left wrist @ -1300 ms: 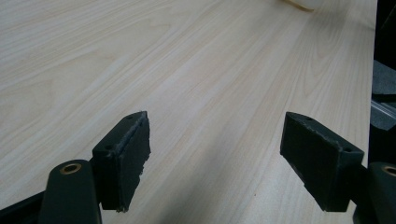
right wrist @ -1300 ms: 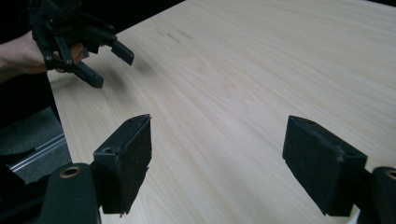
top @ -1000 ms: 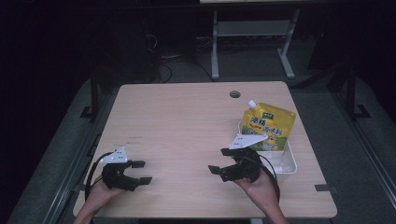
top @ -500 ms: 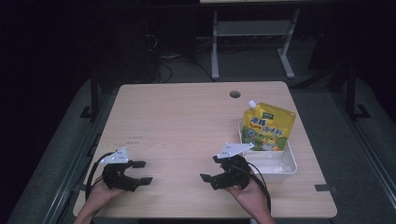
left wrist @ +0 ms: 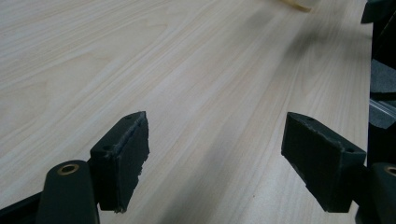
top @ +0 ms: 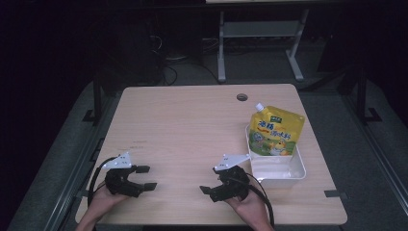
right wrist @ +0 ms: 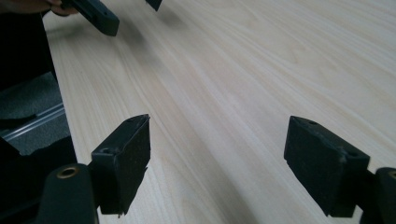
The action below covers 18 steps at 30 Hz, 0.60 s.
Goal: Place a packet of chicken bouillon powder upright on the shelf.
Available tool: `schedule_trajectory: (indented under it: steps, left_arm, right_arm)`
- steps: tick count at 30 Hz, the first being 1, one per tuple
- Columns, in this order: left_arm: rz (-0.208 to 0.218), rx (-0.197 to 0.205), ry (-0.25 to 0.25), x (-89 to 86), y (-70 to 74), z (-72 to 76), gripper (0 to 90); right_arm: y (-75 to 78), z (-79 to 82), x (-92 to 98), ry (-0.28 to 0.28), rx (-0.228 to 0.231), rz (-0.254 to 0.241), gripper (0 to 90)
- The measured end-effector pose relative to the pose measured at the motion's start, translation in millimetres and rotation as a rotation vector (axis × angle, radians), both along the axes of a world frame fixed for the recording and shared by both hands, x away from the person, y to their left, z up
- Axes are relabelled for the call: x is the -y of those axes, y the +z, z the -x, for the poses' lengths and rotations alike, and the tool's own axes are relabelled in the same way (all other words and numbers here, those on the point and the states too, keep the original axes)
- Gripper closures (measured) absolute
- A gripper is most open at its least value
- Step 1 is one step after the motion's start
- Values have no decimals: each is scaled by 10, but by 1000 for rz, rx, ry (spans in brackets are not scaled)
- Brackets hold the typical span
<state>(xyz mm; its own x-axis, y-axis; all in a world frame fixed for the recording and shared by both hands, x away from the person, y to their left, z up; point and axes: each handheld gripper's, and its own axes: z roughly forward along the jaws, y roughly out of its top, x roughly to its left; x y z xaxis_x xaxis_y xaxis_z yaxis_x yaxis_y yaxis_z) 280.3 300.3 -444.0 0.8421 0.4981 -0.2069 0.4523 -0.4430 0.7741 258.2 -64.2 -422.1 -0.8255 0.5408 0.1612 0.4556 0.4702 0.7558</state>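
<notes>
Pale wood table [top: 192, 120] across the middle of the high view, dark floor all round. Left gripper [top: 146, 177] at lower left of that frame, low over the near edge, jaws spread wide and pointing toward the centre, nothing between them. Right gripper [top: 209, 188] at lower centre, jaws likewise spread and empty, pointing left toward the other. Hand [top: 103, 204] behind the left one, hand [top: 250, 211] behind the right. White tray [top: 300, 168] at right of the frame, just beside the right gripper's body. Yellow pouch [top: 276, 132] leaning in the tray's far end, spout up at upper left. Small round hole [top: 242, 97] in the tabletop near the far edge. Bare wood grain between the black pads [left wrist: 123, 163] in the left gripper view; same between the pads [right wrist: 123, 158] in the right gripper view, with the left gripper's jaw tips at upper left.
</notes>
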Motion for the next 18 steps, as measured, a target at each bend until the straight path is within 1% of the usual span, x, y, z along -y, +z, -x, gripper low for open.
schedule_trajectory:
  steps: [4, 7, 15, 18]
  left_arm:
    - [-1, 1, -3, 2, 0, 0, 225]
    - [-1, 2, -3, 5, 0, -1, 225]
    - [-2, 4, -7, 7, 0, 1, 224]
    - [-2, 3, -9, 10, -1, 1, 225]
  right_arm:
    - [-61, 11, -49, 6, 0, 12, 219]
    - [-102, 14, -60, 5, -11, 2, 220]
    - [-206, 22, -71, 3, -22, 8, 213]
    - [-220, 35, -82, 5, -16, 6, 214]
